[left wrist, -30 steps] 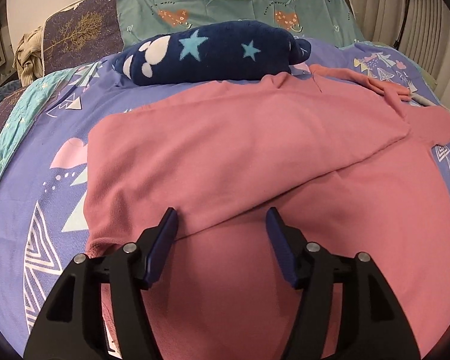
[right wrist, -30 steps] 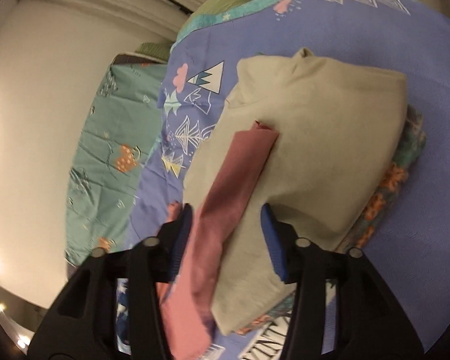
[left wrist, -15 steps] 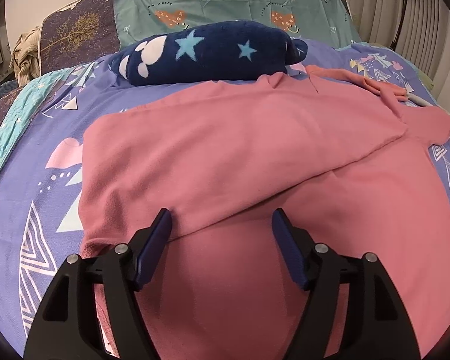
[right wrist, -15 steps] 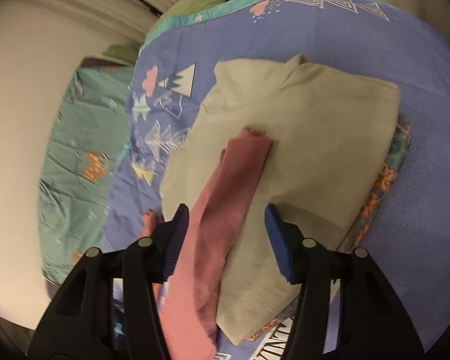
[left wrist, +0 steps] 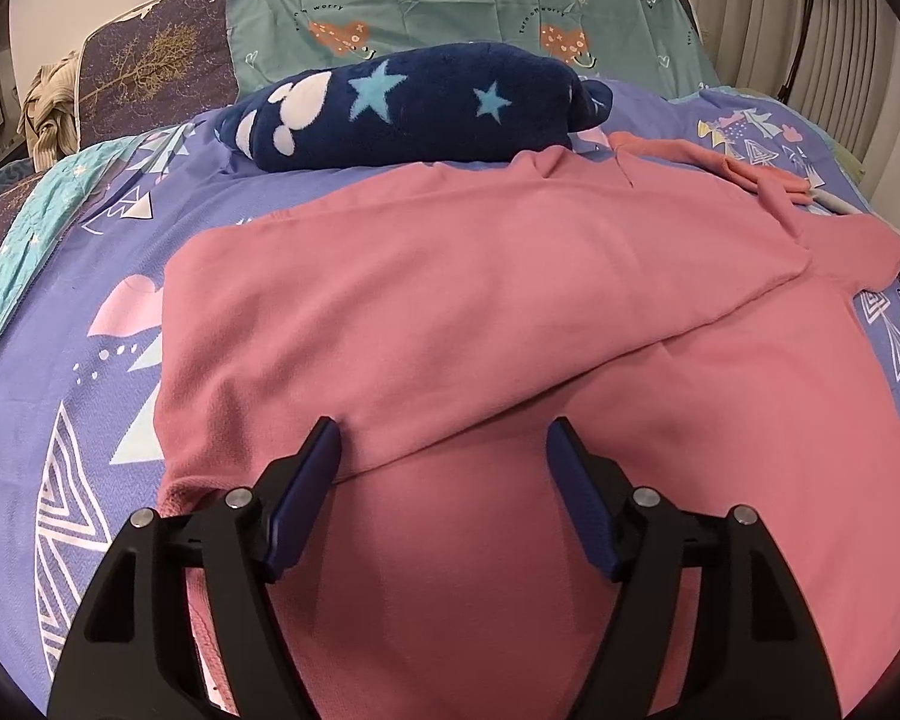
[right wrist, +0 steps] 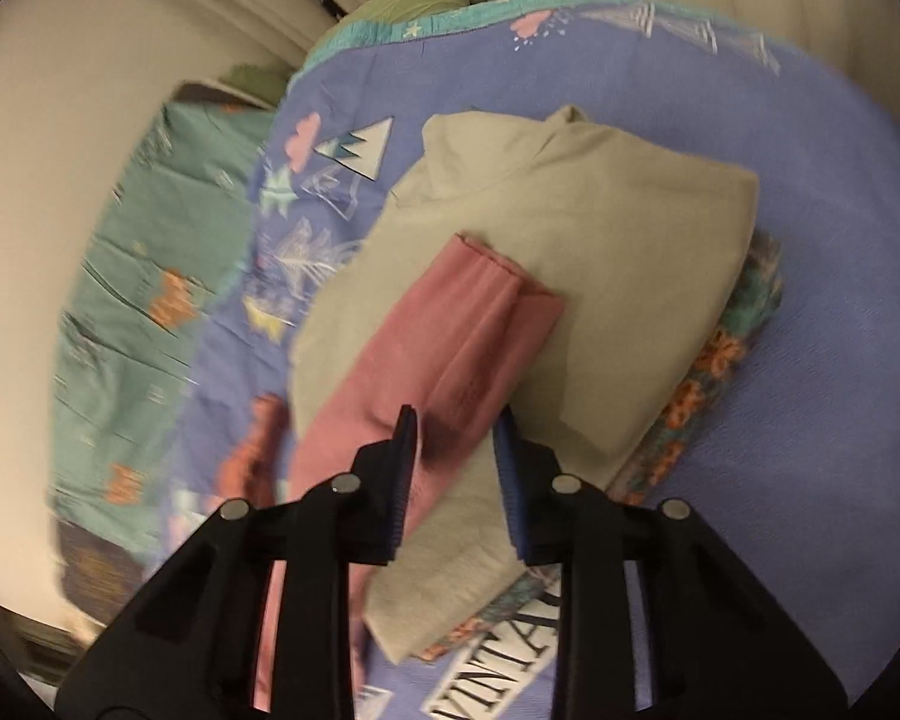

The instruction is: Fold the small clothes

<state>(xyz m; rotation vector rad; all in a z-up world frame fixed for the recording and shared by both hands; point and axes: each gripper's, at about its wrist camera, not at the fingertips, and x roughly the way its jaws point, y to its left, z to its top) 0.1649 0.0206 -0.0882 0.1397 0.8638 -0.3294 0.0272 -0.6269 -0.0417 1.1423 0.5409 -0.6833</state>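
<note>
A pink garment (left wrist: 480, 312) lies spread on the purple patterned bedspread (left wrist: 60, 360), its upper layer folded over along a diagonal edge. My left gripper (left wrist: 444, 450) is open, low over the garment's near part at that fold edge. In the right wrist view the garment's pink sleeve (right wrist: 444, 342) lies across a folded beige garment (right wrist: 600, 252). My right gripper (right wrist: 455, 438) has its jaws partly closed around the sleeve, with a gap still showing between them.
A dark blue star-patterned plush blanket roll (left wrist: 414, 102) lies behind the pink garment. Green and purple pillows (left wrist: 450, 0) line the headboard. The beige garment rests on a floral folded cloth (right wrist: 714, 372). A wall and curtain stand beyond the bed.
My right gripper moved in onto the pink sleeve and its jaws narrowed around it. My left gripper drew back slightly and stays open.
</note>
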